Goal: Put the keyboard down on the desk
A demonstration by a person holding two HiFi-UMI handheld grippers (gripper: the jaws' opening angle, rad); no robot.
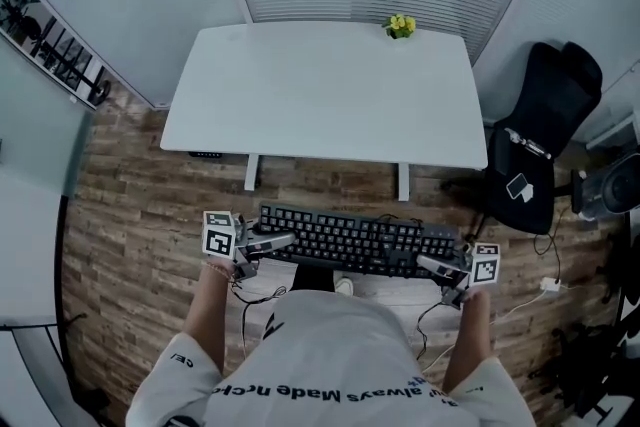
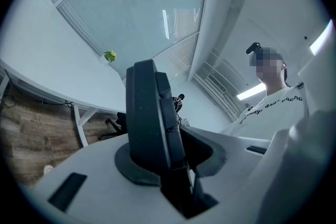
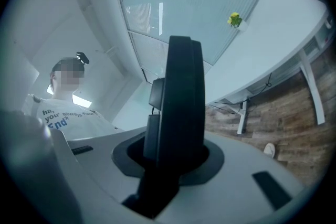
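A black keyboard [image 1: 355, 238] hangs in the air in front of the person, short of the white desk [image 1: 320, 100]. My left gripper [image 1: 272, 242] is shut on the keyboard's left end, and my right gripper [image 1: 436, 265] is shut on its right end. In the left gripper view the keyboard's edge [image 2: 149, 118] stands upright between the jaws. The right gripper view shows the other end [image 3: 181, 107] clamped the same way. Both grippers point level toward each other.
A small yellow-green plant [image 1: 400, 26] sits at the desk's far edge. A black office chair [image 1: 545, 140] stands to the right of the desk. Cables and a white plug [image 1: 550, 285] lie on the wooden floor at the right. A glass wall runs behind the desk.
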